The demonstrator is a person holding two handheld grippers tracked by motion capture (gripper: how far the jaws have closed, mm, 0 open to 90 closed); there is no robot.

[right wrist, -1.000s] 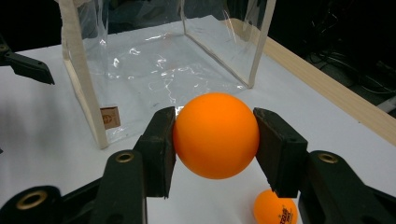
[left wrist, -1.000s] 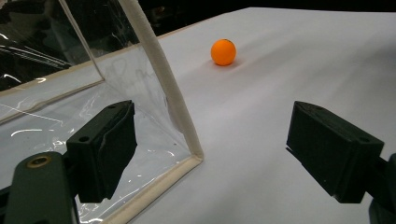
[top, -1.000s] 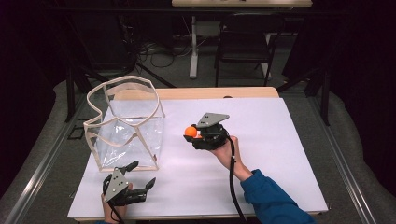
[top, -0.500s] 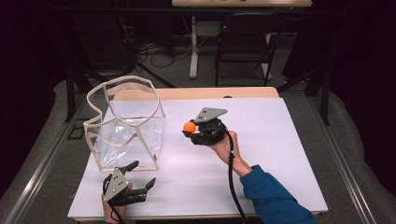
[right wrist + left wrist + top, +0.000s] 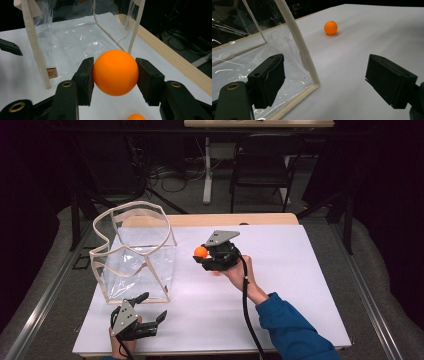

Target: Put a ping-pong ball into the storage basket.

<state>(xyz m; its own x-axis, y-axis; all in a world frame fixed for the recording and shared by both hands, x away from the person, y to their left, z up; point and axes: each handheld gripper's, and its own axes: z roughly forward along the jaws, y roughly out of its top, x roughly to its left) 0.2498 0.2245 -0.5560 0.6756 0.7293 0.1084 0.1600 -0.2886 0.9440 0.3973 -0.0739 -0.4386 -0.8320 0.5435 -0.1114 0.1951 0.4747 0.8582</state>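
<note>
Right tool (image 5: 206,256) pinching ball (image 5: 200,252) above surface (image 5: 300,270), beside clear bag (image 5: 135,255); second ball (image 5: 330,27) on surface; left tool (image 5: 150,312) spread, at bag's corner.

second ball (image 5: 135,117) is chopped off at 6 o'clock, and the bag (image 5: 249,50) runs off past 9 o'clock.

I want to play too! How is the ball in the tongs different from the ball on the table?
The held ball is squeezed between the right tongs, up off the table; the loose ball lies free on it. The held ball is nearer the clear bag. Both are round and orange.
</note>
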